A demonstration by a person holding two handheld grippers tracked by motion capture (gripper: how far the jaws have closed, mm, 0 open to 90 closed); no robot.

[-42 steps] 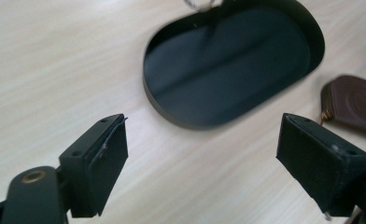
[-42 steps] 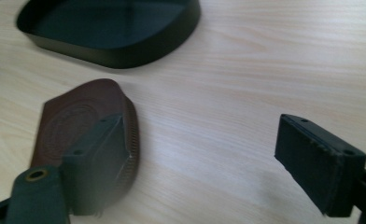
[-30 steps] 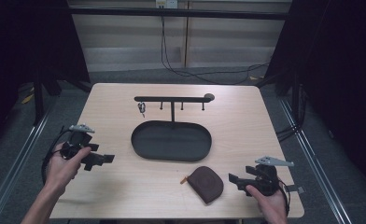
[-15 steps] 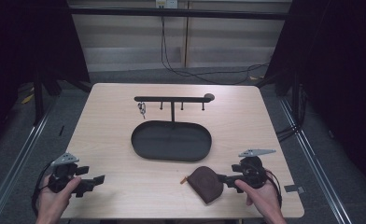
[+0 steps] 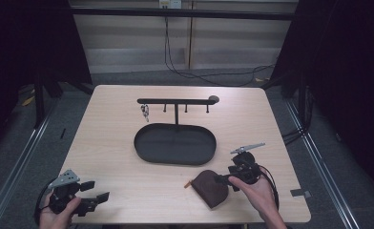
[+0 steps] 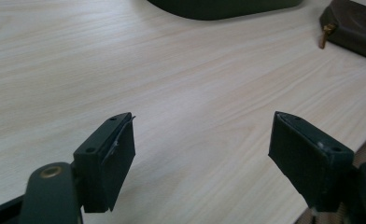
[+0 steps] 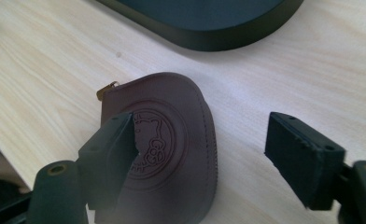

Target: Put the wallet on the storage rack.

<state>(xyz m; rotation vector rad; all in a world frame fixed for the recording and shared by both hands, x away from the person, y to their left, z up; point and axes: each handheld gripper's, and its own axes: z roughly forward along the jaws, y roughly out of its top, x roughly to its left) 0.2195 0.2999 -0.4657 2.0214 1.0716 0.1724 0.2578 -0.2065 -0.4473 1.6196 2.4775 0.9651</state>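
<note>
Dark brown rounded leather pouch (image 5: 211,187) with a stamped round emblem and a small brass zip pull (image 5: 188,183) lies flat on the pale wooden worktop (image 5: 109,143), near the front edge and right of centre. The right tongs (image 5: 222,180) sit at its right side, jaws spread wide; in the right gripper view (image 7: 200,154) one jaw hangs over the emblem and the other over bare wood beside the pouch's stitched rim, so the pouch's edge lies in the gap between them. Whether the jaw over the pouch touches the leather cannot be told.

Just behind the pouch stands a black oval metal tray (image 5: 175,143), near it but not touching, with a thin post rising from its far rim to a black crossbar with hooks (image 5: 175,101); a small bunch of keys (image 5: 144,111) hangs from the left hook.

The left tongs (image 5: 95,192) are at the front left corner, well apart from the pouch, jaws spread over bare wood (image 6: 202,140). Between the two tongs the front strip of worktop is open. Right of the pouch a band of bare wood runs to the right edge, and the front edge is close beneath it.
</note>
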